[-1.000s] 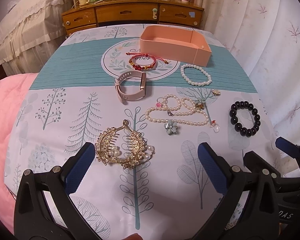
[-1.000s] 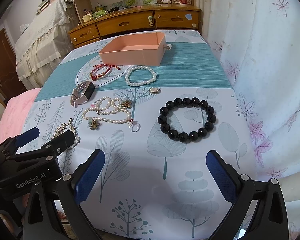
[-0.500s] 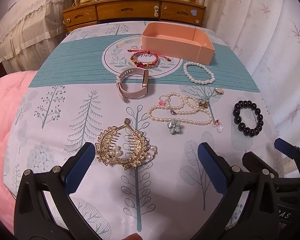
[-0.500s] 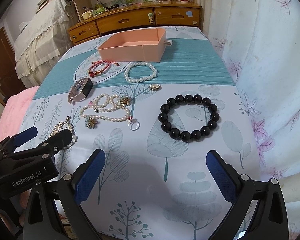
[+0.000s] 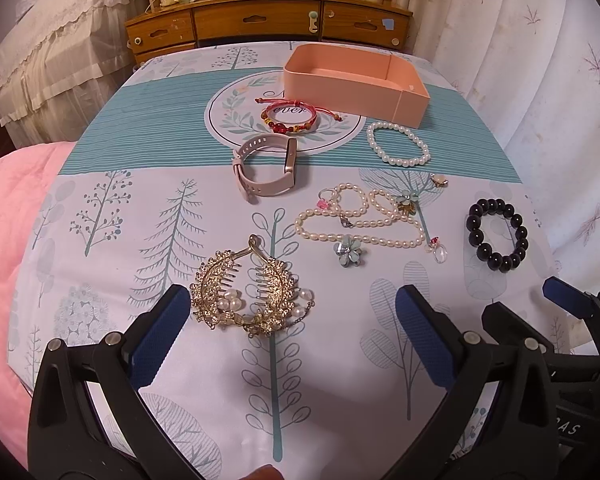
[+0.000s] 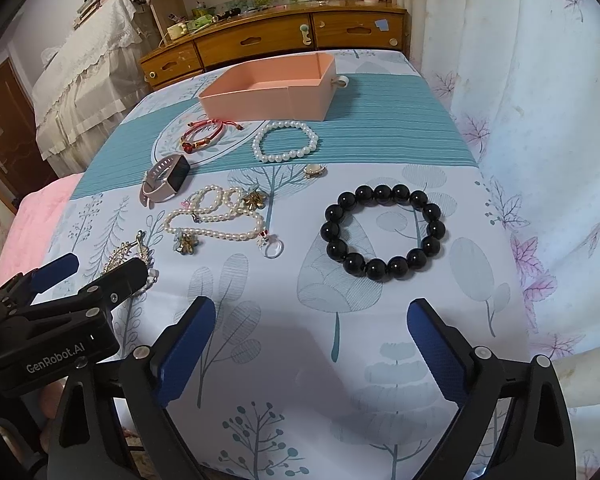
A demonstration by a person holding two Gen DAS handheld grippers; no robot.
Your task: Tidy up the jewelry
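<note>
Tree-print cloth-covered table (image 6: pixel 380 400): jewelry laid out loose, none yet in the open pink cardboard box (image 6: pixel 268 94) at 12 o'clock, far edge. Right gripper (image 6: pixel 312 344), jaws spread and just eased inward a little, nothing between them; glossy black bead bracelet (image 6: pixel 384 232) lies flat at 12–1 o'clock, nearest piece. Left gripper (image 5: pixel 292 336) spread, empty; gold leaf-shaped pearl hair comb (image 5: pixel 252 296) just ahead, 11–12 o'clock.
</note>
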